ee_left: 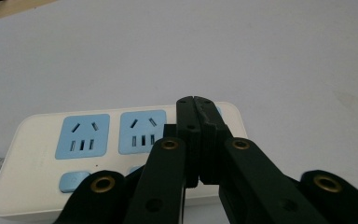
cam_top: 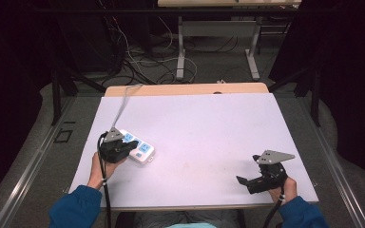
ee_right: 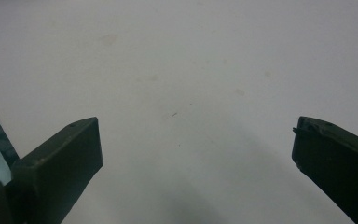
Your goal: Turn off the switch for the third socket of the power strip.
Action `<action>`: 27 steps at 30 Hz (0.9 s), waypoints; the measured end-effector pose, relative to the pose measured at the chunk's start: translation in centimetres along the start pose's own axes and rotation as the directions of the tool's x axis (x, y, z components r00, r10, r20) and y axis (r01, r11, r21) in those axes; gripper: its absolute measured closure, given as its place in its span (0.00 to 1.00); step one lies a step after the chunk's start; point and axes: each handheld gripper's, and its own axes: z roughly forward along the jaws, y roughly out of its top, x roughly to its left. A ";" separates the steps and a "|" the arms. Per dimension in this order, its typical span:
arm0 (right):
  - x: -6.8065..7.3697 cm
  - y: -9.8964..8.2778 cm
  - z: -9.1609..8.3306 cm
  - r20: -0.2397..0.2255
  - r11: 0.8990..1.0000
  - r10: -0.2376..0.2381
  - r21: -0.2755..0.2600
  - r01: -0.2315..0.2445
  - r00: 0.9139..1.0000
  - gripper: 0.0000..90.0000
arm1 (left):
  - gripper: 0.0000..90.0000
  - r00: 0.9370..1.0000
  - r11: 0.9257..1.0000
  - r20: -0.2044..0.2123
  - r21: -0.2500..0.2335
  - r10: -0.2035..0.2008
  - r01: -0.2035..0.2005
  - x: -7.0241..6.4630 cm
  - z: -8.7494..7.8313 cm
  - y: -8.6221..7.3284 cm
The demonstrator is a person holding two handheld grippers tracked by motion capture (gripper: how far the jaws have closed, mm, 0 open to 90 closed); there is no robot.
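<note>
- High view: power strip (cam_top: 139, 148) at table's (cam_top: 209, 128) left, long axis slanting; left gripper (cam_top: 115, 148) over its near end, right gripper (cam_top: 254, 183) well apart.
- Left gripper view: jaws pressed together, empty, tips above strip's (ee_left: 37, 154) right end, near blue buttons (ee_left: 74, 181).
- Right gripper view: jaws wide apart over bare table (ee_right: 182, 70).

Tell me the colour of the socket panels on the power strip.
Light blue socket panels on a white power strip, clearest in the left gripper view.
</note>
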 end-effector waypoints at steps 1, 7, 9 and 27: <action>0.0 0.0 0.0 0.001 1.000 0.000 0.000 0.000 1.000 0.01 | 1.00 1.000 1.000 -0.002 0.002 0.001 -0.001 0.0 0.0 0.0; 0.0 0.0 0.1 0.005 1.000 -0.003 0.001 0.003 1.000 0.01 | 1.00 1.000 1.000 0.015 0.027 0.004 -0.005 0.0 0.3 -0.2; 0.0 0.0 0.0 0.003 1.000 -0.002 -0.001 0.002 1.000 0.02 | 1.00 1.000 0.999 0.020 0.034 0.015 -0.016 0.0 0.5 -0.3; 0.0 0.0 0.0 0.000 1.000 -0.005 0.010 0.005 1.000 0.02 | 1.00 0.998 0.994 0.048 0.101 0.031 -0.036 -0.3 1.1 -0.7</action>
